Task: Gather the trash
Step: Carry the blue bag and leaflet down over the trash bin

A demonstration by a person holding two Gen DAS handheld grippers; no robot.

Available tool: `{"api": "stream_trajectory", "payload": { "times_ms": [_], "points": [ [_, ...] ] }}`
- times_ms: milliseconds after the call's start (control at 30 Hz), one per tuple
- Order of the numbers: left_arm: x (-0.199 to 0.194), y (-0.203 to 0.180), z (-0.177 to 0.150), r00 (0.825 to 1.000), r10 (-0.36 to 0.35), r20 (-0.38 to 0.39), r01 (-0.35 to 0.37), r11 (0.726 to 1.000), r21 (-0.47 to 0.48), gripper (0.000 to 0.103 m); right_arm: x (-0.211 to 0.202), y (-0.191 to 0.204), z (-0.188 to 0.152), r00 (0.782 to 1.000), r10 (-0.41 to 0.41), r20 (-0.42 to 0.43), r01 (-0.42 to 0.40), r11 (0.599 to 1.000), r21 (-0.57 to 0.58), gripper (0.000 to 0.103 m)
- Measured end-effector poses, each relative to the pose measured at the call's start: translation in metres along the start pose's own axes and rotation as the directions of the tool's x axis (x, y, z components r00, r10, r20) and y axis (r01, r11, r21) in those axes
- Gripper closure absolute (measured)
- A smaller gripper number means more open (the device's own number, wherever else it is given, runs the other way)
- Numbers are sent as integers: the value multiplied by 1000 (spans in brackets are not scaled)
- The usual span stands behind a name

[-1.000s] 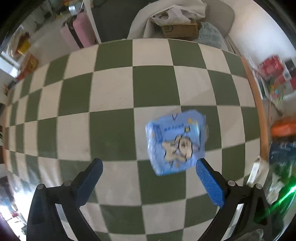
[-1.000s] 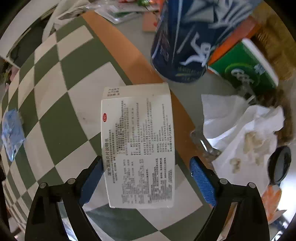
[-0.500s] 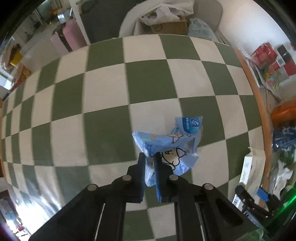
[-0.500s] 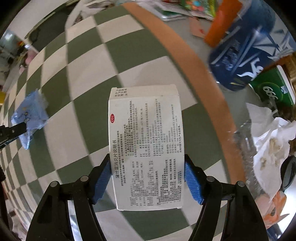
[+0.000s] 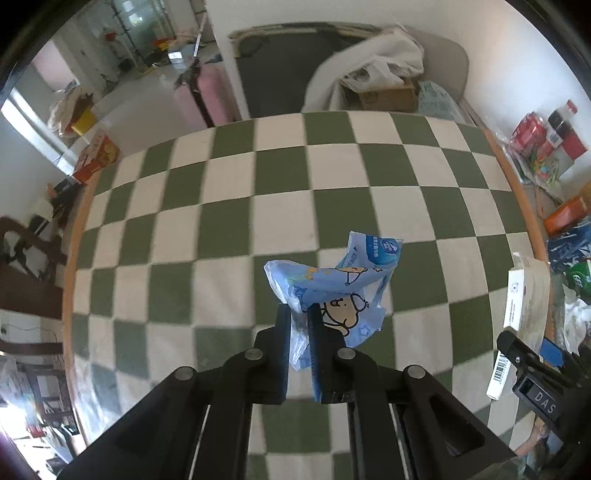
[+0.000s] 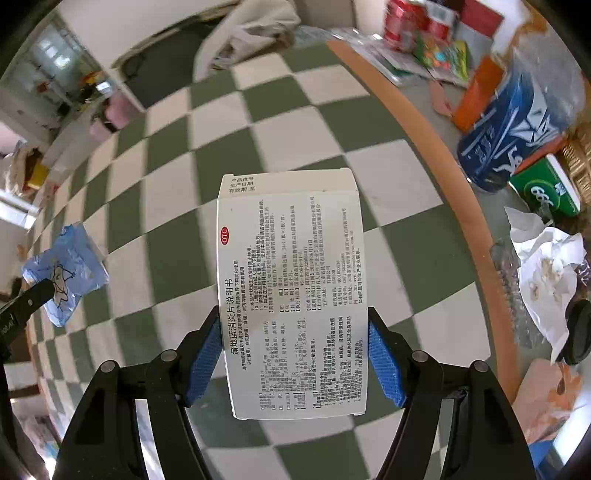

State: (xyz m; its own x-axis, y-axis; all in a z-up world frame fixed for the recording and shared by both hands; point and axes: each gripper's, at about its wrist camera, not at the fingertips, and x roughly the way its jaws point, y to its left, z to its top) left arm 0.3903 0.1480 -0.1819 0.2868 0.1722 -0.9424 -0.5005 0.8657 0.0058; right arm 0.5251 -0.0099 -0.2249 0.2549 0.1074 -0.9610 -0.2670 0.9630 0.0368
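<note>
My left gripper is shut on a crumpled blue plastic wrapper with a cartoon dog and holds it above the green-and-white checkered tablecloth. The wrapper also shows at the left of the right wrist view. My right gripper is shut on a white medicine box printed with black text, lifted off the cloth. The box shows at the right edge of the left wrist view.
Past the table's orange rim on the right lie a blue bag, a green box, crumpled white paper and red cans. A chair with a cardboard box stands behind the table.
Both grippers closed from open, the left on the wrapper and the right on the box, and both have lifted their items up off the tablecloth.
</note>
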Motion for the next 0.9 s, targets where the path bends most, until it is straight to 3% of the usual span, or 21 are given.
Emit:
{"api": "stream_trajectory", "payload": {
  "times_ms": [233, 367, 533, 667, 767, 900],
  "points": [
    [-53, 56, -66, 998, -29, 57, 32, 998, -47, 97, -68, 42, -49, 996, 62, 68, -57, 995, -83, 29],
    [-85, 97, -126, 994, -65, 92, 71, 996, -54, 97, -113, 74, -101, 989, 100, 112, -86, 989, -123, 29],
    [-111, 146, -201, 989, -95, 113, 101, 994, -48, 97, -159, 117, -188, 978, 134, 158, -109, 982, -153, 29],
    [-126, 188, -269, 988, -126, 94, 130, 991, -37, 97, -186, 149, -278, 975, 134, 177, -109, 984, -140, 29],
    [-126, 214, -315, 989, -138, 54, 140, 989, -41, 97, -195, 164, -340, 976, 135, 169, -116, 986, -115, 29],
    [-107, 237, -372, 986, -159, -45, 157, 986, -52, 96, -184, 177, -416, 987, 131, 91, -121, 986, -114, 29]
  ]
}}
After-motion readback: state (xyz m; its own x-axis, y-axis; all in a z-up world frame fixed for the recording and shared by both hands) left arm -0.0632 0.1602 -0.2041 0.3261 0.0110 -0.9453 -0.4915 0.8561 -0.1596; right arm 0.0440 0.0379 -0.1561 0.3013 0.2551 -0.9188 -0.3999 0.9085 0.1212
